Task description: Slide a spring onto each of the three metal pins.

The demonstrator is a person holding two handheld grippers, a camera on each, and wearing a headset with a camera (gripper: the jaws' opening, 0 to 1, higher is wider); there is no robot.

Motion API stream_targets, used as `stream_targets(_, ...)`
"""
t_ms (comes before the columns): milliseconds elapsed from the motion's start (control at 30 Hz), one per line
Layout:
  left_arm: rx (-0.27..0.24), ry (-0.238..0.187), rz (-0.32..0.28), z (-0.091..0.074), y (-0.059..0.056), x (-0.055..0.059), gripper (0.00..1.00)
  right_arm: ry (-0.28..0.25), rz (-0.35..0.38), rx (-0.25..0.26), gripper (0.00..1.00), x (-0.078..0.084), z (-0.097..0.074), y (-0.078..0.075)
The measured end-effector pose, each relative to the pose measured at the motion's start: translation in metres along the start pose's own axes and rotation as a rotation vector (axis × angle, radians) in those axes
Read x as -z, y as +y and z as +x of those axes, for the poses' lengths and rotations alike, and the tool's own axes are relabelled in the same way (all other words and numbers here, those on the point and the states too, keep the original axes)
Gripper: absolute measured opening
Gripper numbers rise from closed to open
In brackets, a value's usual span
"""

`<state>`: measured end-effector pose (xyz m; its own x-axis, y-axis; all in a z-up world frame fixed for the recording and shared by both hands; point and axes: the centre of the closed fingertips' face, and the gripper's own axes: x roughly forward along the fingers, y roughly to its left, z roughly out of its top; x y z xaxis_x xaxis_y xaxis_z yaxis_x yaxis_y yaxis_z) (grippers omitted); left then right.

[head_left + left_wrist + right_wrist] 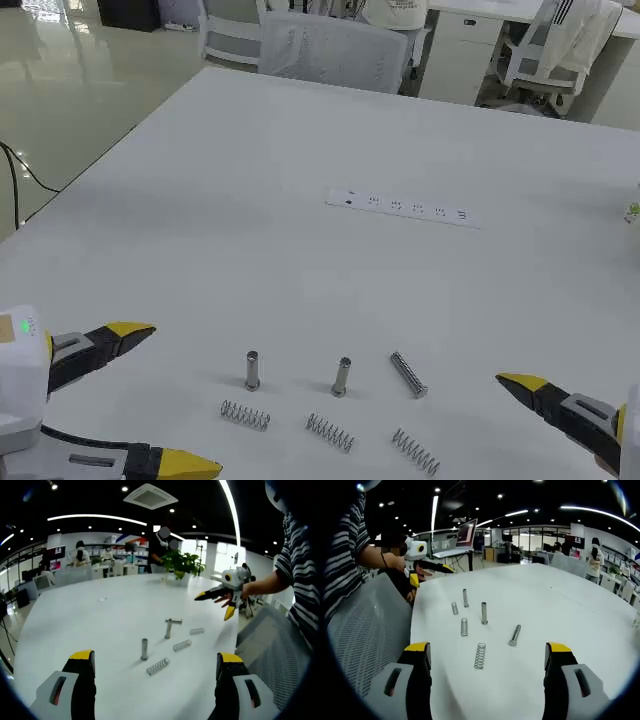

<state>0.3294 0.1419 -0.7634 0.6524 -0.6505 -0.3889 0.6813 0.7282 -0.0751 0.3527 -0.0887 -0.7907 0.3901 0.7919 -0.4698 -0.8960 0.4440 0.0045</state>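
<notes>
Three metal pins stand in a row on the white table (300,150): the left pin (252,369) and middle pin (341,377) are upright, and the right pin (408,374) lies on its side. A loose spring lies in front of each: left spring (245,414), middle spring (329,432), right spring (415,451). My left gripper (180,397) is open at the lower left, beside the left pin and spring. My right gripper (520,390) hovers open at the lower right, apart from the lying pin (515,635). Nothing lies between either pair of jaws.
A white power strip (405,208) lies flat mid-table beyond the pins. White chairs (330,50) stand at the far edge. A potted plant (182,565) sits on the table's side. A grey mesh chair seat (370,625) is close to the near edge.
</notes>
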Motion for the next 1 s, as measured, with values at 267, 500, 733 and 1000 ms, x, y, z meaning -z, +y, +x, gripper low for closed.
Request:
stream_targets(267,0.005,0.012,0.000,-0.0026,-0.0020,0.0051,0.98,0.002,0.001,0.000,0.92,-0.0004,-0.0011,0.0010)
stream_targets(500,-0.003,0.004,-0.002,-0.0046,0.0003,0.0023,0.98,0.004,0.001,-0.001,0.92,0.0004,-0.0016,0.0005)
stream_targets(733,0.006,0.000,0.005,-0.0032,-0.0012,-0.0008,0.98,0.003,0.000,-0.006,0.91,-0.0011,-0.0013,0.0010)
stream_targets(1000,0.011,-0.007,-0.009,-0.0037,-0.0008,-0.0023,0.98,0.008,0.004,-0.006,0.90,0.0003,-0.0034,-0.0005)
